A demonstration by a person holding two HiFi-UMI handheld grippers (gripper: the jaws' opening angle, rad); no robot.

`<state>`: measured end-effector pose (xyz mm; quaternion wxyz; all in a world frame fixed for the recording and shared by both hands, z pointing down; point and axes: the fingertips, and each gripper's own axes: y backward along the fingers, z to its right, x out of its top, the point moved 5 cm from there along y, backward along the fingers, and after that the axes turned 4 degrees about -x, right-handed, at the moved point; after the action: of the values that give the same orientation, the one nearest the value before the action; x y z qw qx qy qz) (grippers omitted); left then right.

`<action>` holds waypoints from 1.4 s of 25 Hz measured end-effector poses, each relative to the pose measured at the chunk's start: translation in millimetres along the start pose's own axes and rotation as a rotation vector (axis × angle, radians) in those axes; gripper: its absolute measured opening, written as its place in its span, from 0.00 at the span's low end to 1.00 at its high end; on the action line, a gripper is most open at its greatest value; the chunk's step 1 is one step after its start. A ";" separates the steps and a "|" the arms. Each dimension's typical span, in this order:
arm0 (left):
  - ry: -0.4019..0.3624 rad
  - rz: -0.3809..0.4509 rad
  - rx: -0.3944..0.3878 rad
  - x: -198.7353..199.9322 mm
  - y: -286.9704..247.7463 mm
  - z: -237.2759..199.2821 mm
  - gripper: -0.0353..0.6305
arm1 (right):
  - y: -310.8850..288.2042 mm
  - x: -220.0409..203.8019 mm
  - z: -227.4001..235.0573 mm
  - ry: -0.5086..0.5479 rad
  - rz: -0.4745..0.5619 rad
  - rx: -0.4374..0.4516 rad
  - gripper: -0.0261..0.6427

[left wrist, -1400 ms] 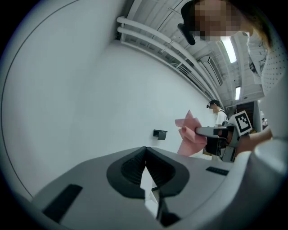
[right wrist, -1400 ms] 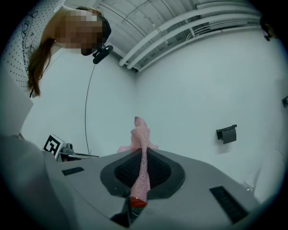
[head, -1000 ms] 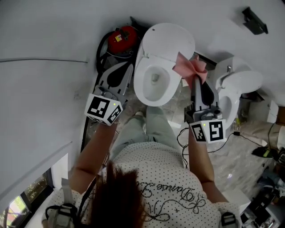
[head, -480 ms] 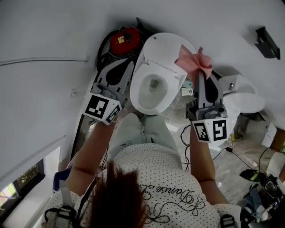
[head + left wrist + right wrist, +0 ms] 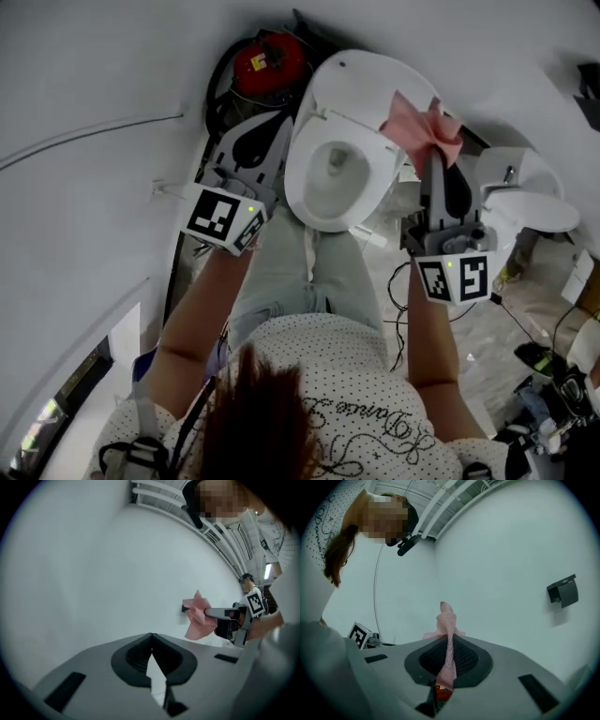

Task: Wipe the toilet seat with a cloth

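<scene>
The white toilet seat (image 5: 302, 192) lies down around the bowl, and its lid (image 5: 361, 84) stands raised behind it. My right gripper (image 5: 433, 157) is shut on a pink cloth (image 5: 422, 124), which hangs in the air at the lid's right edge, above the seat's right side. The right gripper view shows the cloth (image 5: 446, 620) pinched between the jaws (image 5: 449, 641) and sticking up past them. My left gripper (image 5: 274, 131) is shut on nothing, just left of the bowl. From the left gripper (image 5: 151, 635) view I see the cloth (image 5: 199, 618) off to the right.
A red canister (image 5: 267, 61) with a black hose stands behind the toilet on the left. A second white fixture (image 5: 525, 202) stands to the right. Cables (image 5: 401, 291) lie on the marble floor. A white wall runs along the left. A black holder (image 5: 562, 591) is fixed on the wall.
The right gripper has carried the cloth from beside the bowl's right rim to the raised lid's right edge. The left gripper stays shut at the bowl's left. The head camera has shifted.
</scene>
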<state>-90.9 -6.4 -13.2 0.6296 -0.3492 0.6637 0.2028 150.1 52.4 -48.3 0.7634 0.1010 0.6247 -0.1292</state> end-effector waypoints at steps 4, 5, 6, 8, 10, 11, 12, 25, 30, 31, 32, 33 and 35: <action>0.070 -0.016 -0.046 -18.0 -9.6 -32.4 0.05 | -22.8 -24.7 -7.5 -0.035 -0.010 -0.093 0.08; 0.072 -0.021 -0.061 -21.0 -11.7 -39.0 0.05 | -28.7 -31.4 -10.4 -0.047 -0.013 -0.115 0.08; 0.072 -0.029 -0.075 -24.3 -13.7 -45.7 0.05 | -34.8 -38.2 -13.6 -0.058 -0.015 -0.133 0.08; 0.066 -0.048 -0.097 -31.0 -18.1 -59.3 0.05 | -46.7 -54.0 -18.2 -0.077 -0.022 -0.160 0.08; 0.053 -0.064 -0.118 -39.6 -24.1 -70.1 0.05 | -53.6 -73.0 -16.6 -0.097 -0.035 -0.191 0.08; 0.048 -0.070 -0.128 -45.3 -27.7 -74.3 0.05 | -55.5 -83.5 -13.7 -0.105 -0.046 -0.207 0.08; 0.046 -0.078 -0.135 -51.9 -31.2 -78.4 0.05 | -57.1 -94.5 -10.7 -0.110 -0.058 -0.220 0.08; 0.096 -0.091 -0.155 -165.8 -76.6 -120.7 0.05 | -93.3 -250.4 12.2 -0.170 -0.180 -0.234 0.08; 0.120 -0.103 -0.131 -217.4 -87.2 -127.2 0.05 | -104.0 -310.2 21.1 -0.168 -0.219 -0.207 0.08; 0.121 -0.109 -0.127 -227.0 -89.6 -129.1 0.05 | -106.1 -320.9 23.7 -0.166 -0.226 -0.204 0.08; 0.121 -0.116 -0.123 -236.2 -92.2 -131.1 0.05 | -108.3 -331.2 26.4 -0.165 -0.233 -0.200 0.08; 0.121 -0.124 -0.121 -245.0 -94.8 -133.1 0.05 | -110.6 -341.2 28.7 -0.164 -0.242 -0.196 0.08; 0.122 -0.141 -0.120 -261.2 -99.0 -136.2 0.05 | -115.2 -360.7 31.4 -0.159 -0.261 -0.186 0.08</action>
<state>-123.9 -115.4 276.0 0.5788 -0.4438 0.6611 0.1760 74.8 -41.0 312.3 0.7932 -0.0624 0.5794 -0.1766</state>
